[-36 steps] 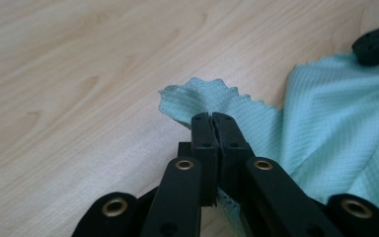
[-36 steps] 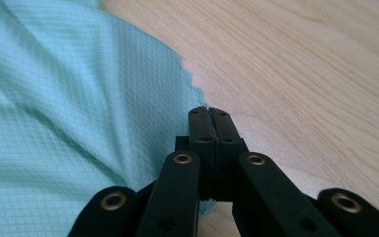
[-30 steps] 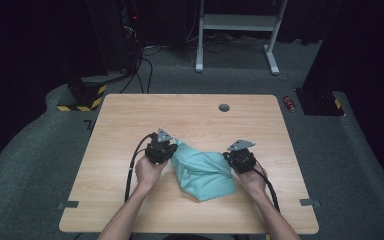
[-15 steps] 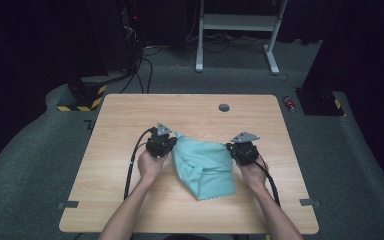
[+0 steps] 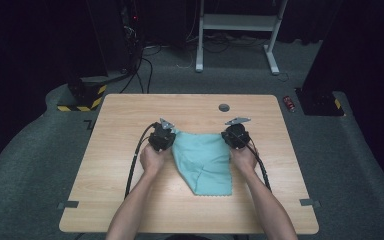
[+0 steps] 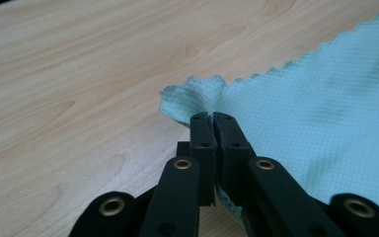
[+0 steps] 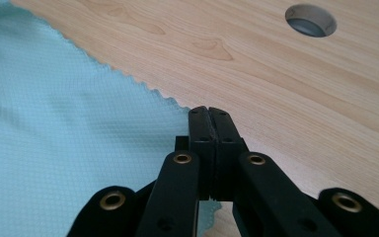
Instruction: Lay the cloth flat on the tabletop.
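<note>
A teal cloth [image 5: 202, 160] lies on the wooden table [image 5: 130, 200], its far edge stretched between the two grippers and the rest tapering toward me. My left gripper [image 5: 172, 135] is shut on the cloth's far left corner. In the left gripper view the corner [image 6: 192, 94] bunches up just past the gripper tips [image 6: 212, 117]. These jaws have just eased open slightly, with the cloth still pinched between them. My right gripper [image 5: 226, 135] is shut on the far right corner. In the right gripper view the cloth [image 7: 54, 123] spreads left of the closed gripper tips [image 7: 208, 111].
A round cable hole [image 5: 224, 107] sits in the table beyond the grippers, and it appears in the right gripper view as well [image 7: 310, 20]. Cables trail from both grippers toward me. Bare wood lies left, right and ahead of the cloth. Dark floor with desk legs [image 5: 200, 45] surrounds the table.
Both hands moved away from me across the table, drawing the cloth along. Its far edge is now pulled straighter between the grippers and the cloth lies flatter.
</note>
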Demonstrator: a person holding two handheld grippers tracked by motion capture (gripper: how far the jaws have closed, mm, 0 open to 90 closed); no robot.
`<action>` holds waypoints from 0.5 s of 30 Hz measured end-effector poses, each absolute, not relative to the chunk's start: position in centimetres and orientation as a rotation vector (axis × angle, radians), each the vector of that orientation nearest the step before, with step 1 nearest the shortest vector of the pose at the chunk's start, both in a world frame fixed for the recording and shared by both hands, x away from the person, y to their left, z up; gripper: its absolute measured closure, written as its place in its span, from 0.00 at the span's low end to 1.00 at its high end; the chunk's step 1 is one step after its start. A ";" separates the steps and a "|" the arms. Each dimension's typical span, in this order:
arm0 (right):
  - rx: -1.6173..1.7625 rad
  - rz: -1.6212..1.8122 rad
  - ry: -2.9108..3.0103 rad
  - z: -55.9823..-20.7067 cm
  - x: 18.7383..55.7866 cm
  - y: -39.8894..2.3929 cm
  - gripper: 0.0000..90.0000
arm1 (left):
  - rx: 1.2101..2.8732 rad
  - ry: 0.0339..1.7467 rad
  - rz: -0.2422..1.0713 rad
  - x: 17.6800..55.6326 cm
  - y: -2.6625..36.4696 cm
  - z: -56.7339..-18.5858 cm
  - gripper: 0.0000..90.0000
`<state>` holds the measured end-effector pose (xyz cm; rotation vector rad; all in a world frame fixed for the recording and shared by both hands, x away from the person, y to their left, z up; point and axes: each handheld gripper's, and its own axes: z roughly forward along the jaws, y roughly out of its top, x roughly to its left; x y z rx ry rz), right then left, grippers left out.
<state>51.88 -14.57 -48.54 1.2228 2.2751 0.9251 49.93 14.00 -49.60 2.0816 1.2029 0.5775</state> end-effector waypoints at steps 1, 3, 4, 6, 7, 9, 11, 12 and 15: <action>1.236 0.923 2.275 -48.8 52.0 -14.5 0.99 | 2.080 1.223 0.567 50.1 14.2 -49.9 0.93; 1.281 0.947 2.285 -49.3 52.3 -14.5 0.88 | 2.060 1.285 0.552 50.3 14.6 -50.2 0.82; 1.310 0.968 2.288 -49.6 52.4 -14.7 0.79 | 2.033 1.307 0.550 50.1 14.8 -50.2 0.77; 1.344 1.022 2.267 -49.6 52.1 -15.0 0.74 | 2.001 1.301 0.566 49.4 15.2 -49.8 0.69; 1.337 1.053 2.263 -49.4 51.8 -15.3 0.72 | 1.999 1.288 0.578 48.8 15.3 -49.4 0.67; 1.321 1.110 2.244 -48.8 51.0 -15.8 0.69 | 2.020 1.265 0.579 47.9 15.5 -48.6 0.61; 1.306 1.172 2.248 -48.2 49.7 -16.3 0.68 | 2.028 1.230 0.565 46.8 15.5 -48.0 0.59; 1.282 1.178 2.255 -48.1 49.3 -16.4 0.68 | 2.040 1.207 0.544 46.2 15.3 -47.7 0.58; 1.213 1.194 2.295 -48.0 47.0 -16.6 0.70 | 2.098 1.118 0.520 44.3 14.2 -47.4 0.56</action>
